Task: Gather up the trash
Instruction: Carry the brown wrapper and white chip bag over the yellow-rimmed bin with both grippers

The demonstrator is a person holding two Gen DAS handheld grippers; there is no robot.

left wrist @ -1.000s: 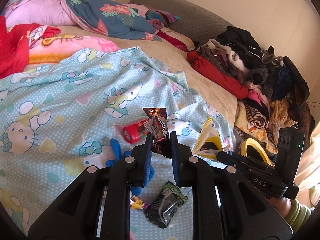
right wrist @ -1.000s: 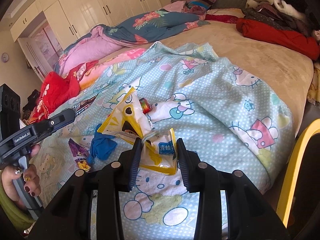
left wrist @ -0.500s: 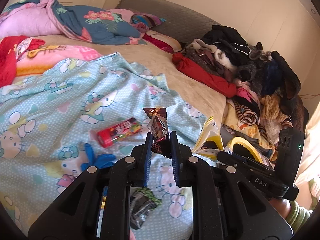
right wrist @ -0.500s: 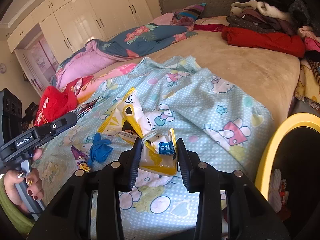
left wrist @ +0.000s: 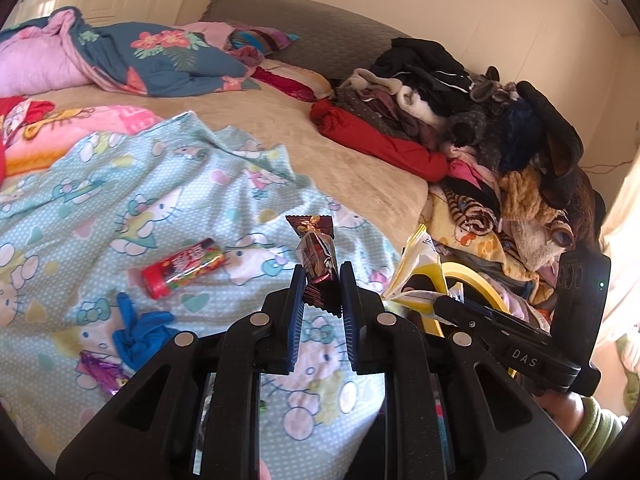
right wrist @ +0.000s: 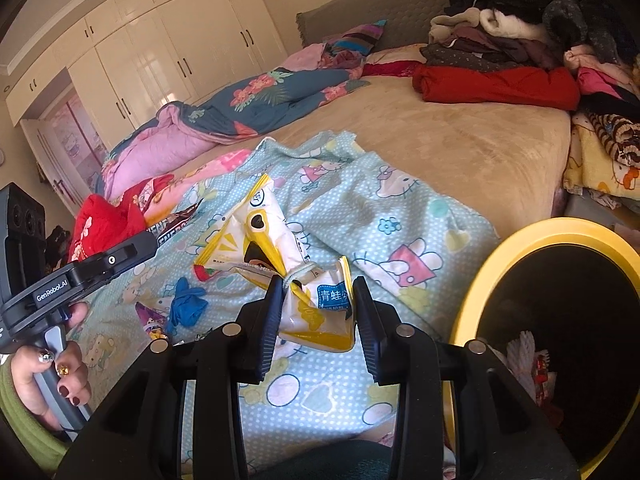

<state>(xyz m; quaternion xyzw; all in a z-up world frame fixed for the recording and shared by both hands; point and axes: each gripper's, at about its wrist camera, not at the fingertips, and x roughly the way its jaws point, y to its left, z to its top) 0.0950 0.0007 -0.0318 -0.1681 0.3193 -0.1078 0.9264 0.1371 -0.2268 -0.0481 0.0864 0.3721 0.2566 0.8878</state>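
My left gripper (left wrist: pixel 319 276) is shut on a brown snack wrapper (left wrist: pixel 314 252) and holds it above the Hello Kitty sheet (left wrist: pixel 120 208). My right gripper (right wrist: pixel 316 292) is shut on a yellow and white chip bag (right wrist: pixel 280 256), held above the sheet beside a yellow-rimmed bin (right wrist: pixel 560 312) with some trash inside. On the sheet lie a red candy tube (left wrist: pixel 182 266), a blue glove (left wrist: pixel 138 332) and a purple wrapper (left wrist: pixel 102 372). The glove (right wrist: pixel 186 306) also shows in the right wrist view.
A pile of clothes (left wrist: pixel 460 112) with a red garment (left wrist: pixel 380 140) fills the bed's right side. Quilts and pillows (left wrist: pixel 132 56) lie at the head. White wardrobes (right wrist: pixel 160 52) stand behind. The bin's rim (left wrist: pixel 480 280) sits at the bed's edge.
Both grippers have swung right toward the bin with their trash still held. The bin's opening has come into the right wrist view. The dark wrapper below the left gripper has left view.
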